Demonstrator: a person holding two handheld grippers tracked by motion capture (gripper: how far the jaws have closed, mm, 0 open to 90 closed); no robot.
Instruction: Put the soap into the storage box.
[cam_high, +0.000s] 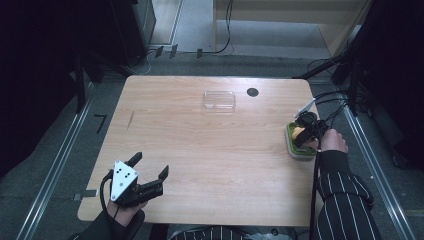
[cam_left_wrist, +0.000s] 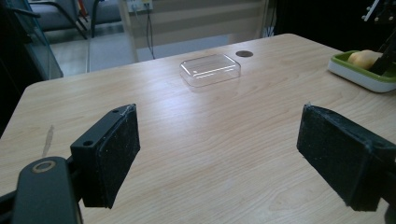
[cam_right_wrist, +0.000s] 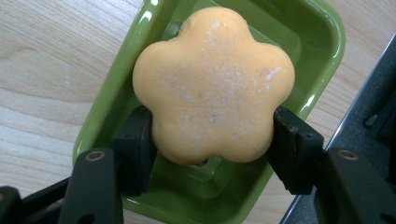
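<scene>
Right gripper view: right gripper (cam_right_wrist: 212, 140) pinching flower-shaped soap (cam_right_wrist: 212, 86) over green dish (cam_right_wrist: 107, 107) at table's right edge; left gripper (cam_high: 150, 175) spread, idle; next likely a steady lift clear.

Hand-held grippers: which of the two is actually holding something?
The right hand-held gripper, over the green dish at the table's right edge. Its jaws are clamped on the orange flower-shaped soap. The left hand-held gripper near the front-left edge is spread open, holding nothing.

Right gripper (cam_right_wrist: 212, 140) jaws clamp flower-shaped orange soap (cam_right_wrist: 212, 84) over green dish (cam_right_wrist: 322, 42); wooden table (cam_right_wrist: 42, 56) beneath.
</scene>
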